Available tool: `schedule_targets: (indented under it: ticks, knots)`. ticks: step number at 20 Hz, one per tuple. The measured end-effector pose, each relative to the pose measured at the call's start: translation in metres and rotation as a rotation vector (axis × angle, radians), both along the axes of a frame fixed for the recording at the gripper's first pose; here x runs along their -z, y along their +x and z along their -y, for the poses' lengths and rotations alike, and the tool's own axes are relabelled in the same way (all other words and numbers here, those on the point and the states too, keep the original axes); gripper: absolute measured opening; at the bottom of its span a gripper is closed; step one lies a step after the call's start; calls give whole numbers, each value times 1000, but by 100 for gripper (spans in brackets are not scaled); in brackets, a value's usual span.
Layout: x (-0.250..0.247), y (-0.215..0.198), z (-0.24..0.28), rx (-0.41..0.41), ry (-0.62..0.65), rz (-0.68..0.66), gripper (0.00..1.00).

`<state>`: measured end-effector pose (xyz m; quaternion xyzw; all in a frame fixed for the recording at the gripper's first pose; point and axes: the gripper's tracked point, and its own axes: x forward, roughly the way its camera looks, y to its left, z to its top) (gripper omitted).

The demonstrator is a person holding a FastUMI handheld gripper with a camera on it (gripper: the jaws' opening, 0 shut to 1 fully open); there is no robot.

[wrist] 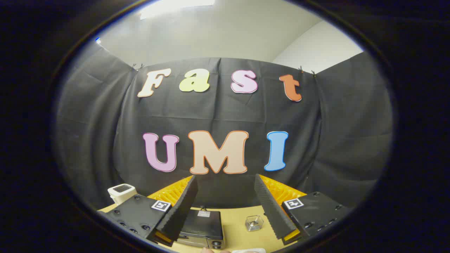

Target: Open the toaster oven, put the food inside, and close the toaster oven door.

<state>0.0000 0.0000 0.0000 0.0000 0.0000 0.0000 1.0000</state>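
While the tool point(225, 207) is held high with its fingers wide apart and empty, the oven point(202, 228) is seen low on the desk point(239, 225), below and just beyond the left finger

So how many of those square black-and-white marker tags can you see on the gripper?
2: one marker tag beside the left finger, one beside the right finger of the open gripper. Others may be hidden.
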Motion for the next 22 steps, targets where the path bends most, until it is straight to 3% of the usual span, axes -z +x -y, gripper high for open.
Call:
schedule_targets:
  ticks: [10,22]
  knots:
    - [-5,5,-3,7,14,13,100]
    - [31,3,-36,-27,85,-30,100]
